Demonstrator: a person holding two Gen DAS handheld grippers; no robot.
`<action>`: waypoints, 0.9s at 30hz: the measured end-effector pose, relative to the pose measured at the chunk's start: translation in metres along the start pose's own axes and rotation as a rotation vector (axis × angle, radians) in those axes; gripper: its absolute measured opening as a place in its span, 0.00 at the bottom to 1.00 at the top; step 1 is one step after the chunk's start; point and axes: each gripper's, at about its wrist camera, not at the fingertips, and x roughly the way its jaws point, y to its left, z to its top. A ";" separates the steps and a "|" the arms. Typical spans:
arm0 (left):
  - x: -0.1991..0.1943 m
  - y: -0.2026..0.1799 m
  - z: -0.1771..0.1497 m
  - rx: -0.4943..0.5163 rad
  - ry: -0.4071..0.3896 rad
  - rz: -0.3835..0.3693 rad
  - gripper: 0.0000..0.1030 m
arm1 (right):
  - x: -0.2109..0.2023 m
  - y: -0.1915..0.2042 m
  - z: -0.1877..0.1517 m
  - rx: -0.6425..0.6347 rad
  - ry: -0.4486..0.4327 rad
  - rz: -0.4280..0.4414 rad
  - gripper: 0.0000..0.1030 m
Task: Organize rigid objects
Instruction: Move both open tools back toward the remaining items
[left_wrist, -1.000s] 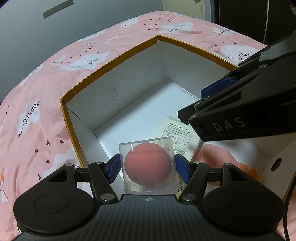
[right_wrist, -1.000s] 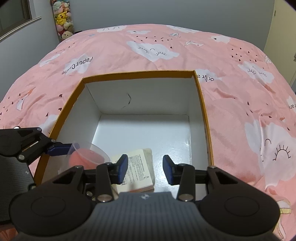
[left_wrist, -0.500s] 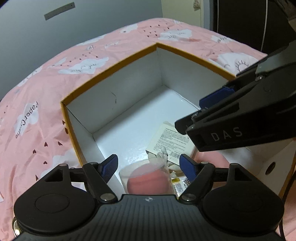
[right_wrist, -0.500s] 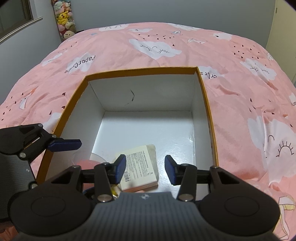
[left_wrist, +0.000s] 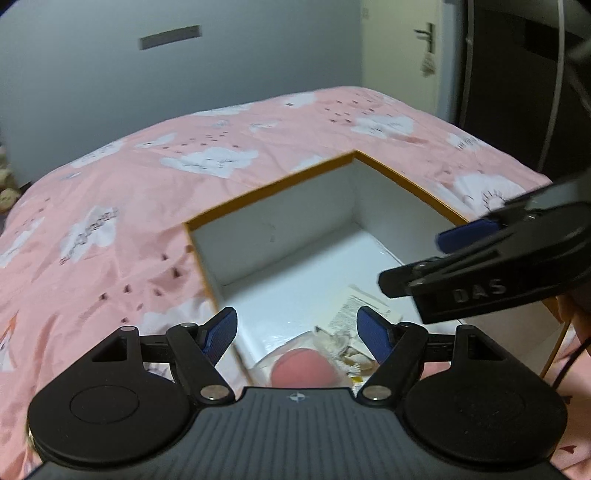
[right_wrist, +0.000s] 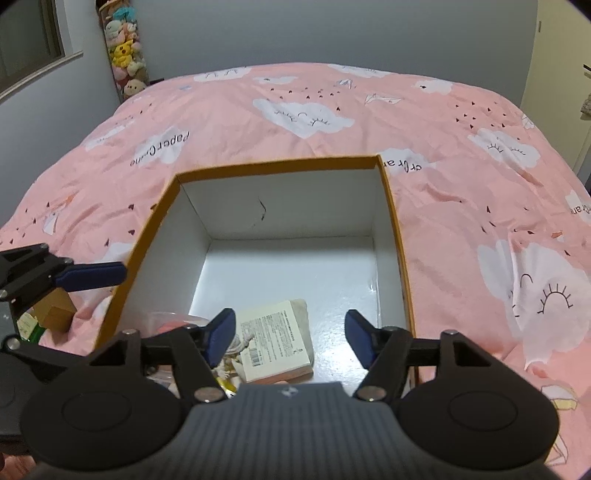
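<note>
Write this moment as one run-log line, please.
left gripper: open, empty | right gripper: opening, empty | pink ball case: in box

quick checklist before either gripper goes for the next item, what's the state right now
1. Left gripper free of the clear plastic case with the pink ball: ok, nothing between its pads.
2. Case resting inside the orange-rimmed white cardboard box: ok.
3. Right gripper empty: ok, jaws opening, the flat labelled cream packet lies on the box floor below.
4. Free floor left in the box: ok, far half bare.
5. Next item reachable: cannot tell, only a brown cardboard carton shows beside the box.
</note>
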 end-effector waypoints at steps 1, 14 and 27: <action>-0.004 0.002 -0.001 -0.014 -0.006 -0.002 0.84 | -0.004 0.002 -0.001 0.001 -0.013 0.004 0.70; -0.054 0.042 -0.021 -0.136 -0.041 0.103 0.84 | -0.057 0.043 -0.015 0.011 -0.192 0.054 0.80; -0.094 0.111 -0.072 -0.344 -0.021 0.239 0.80 | -0.060 0.139 -0.021 -0.011 -0.220 0.288 0.81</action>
